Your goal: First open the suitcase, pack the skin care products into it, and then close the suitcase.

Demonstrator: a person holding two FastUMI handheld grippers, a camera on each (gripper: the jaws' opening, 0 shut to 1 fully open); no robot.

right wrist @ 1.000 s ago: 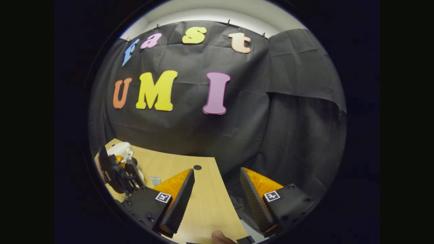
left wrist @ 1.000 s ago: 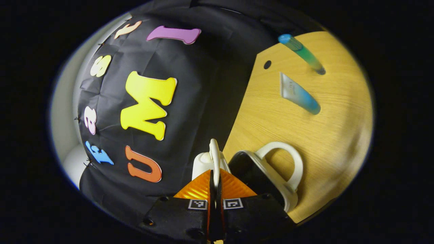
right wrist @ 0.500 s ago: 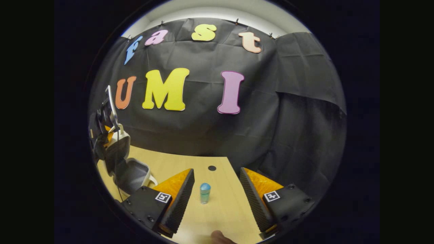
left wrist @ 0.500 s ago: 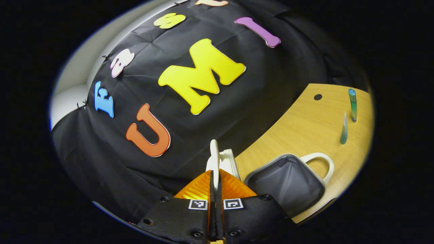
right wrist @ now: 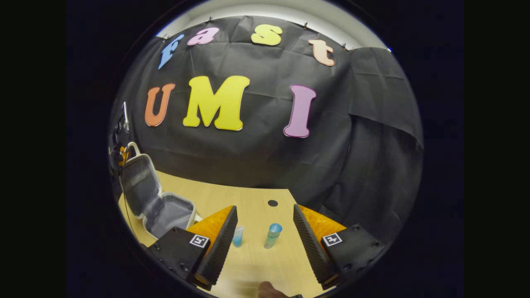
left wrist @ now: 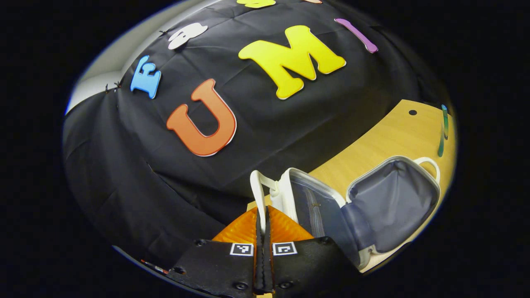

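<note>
Suitcase (left wrist: 389, 207) lies open on the table (left wrist: 372, 145), its lid (left wrist: 310, 207) raised by the left tool (left wrist: 262, 219), which is clenched on the white lid handle (left wrist: 257, 194). Right tool (right wrist: 265, 231) hangs released above the table, fingers spread wide. Between them on the table stand a capped bottle (right wrist: 272, 235) and, just beside it, a small blue tube (right wrist: 237, 236), apart from the suitcase.
</note>
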